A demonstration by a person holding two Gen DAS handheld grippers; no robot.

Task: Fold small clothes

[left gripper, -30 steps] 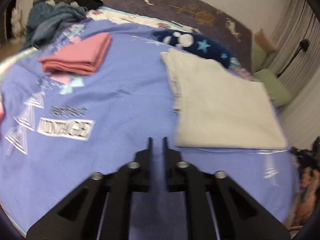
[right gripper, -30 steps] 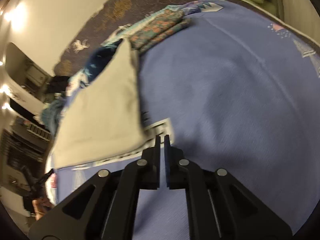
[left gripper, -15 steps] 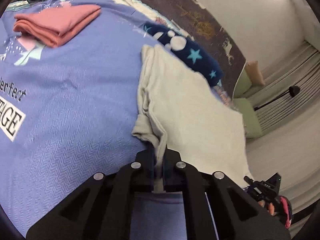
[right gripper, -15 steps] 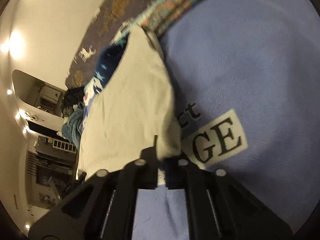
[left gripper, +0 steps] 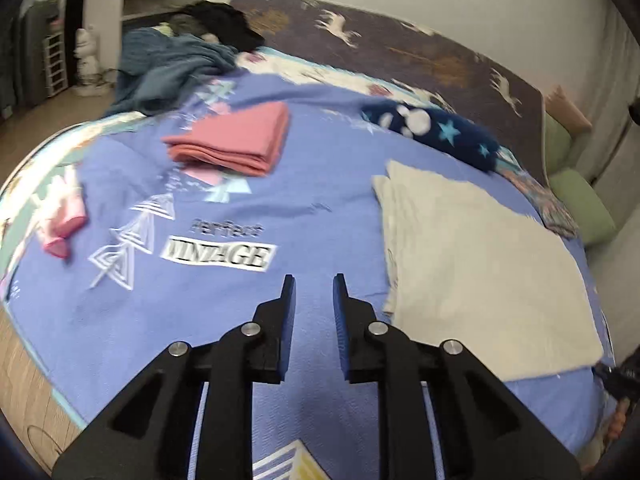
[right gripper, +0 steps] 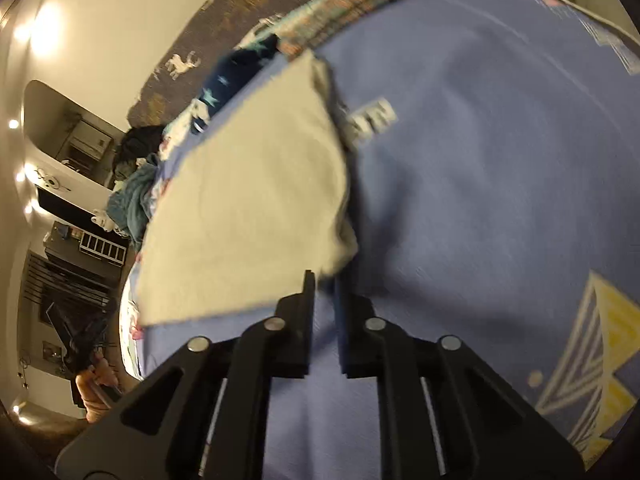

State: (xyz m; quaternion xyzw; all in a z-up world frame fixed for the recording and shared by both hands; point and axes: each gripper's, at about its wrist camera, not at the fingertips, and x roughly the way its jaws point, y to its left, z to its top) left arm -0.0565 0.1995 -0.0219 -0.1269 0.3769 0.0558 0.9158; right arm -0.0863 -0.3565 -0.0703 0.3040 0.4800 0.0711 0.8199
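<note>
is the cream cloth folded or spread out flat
Folded. The cream cloth lies on the blue bedspread with layered edges along its left side.

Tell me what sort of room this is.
Most likely a bedroom: a bed under a blue printed blanket, a reindeer-patterned headboard behind it, and clothes lying on top, such as the folded pink garment.

The cream garment (left gripper: 480,264) is lying folded flat on the bed, forming a rough rectangle with stacked layers showing along its left edge. It is sitting just right of the left claw (left gripper: 314,284). In the right wrist view its near corner (right gripper: 340,248) is lying just beyond the right claw (right gripper: 324,280).
</note>
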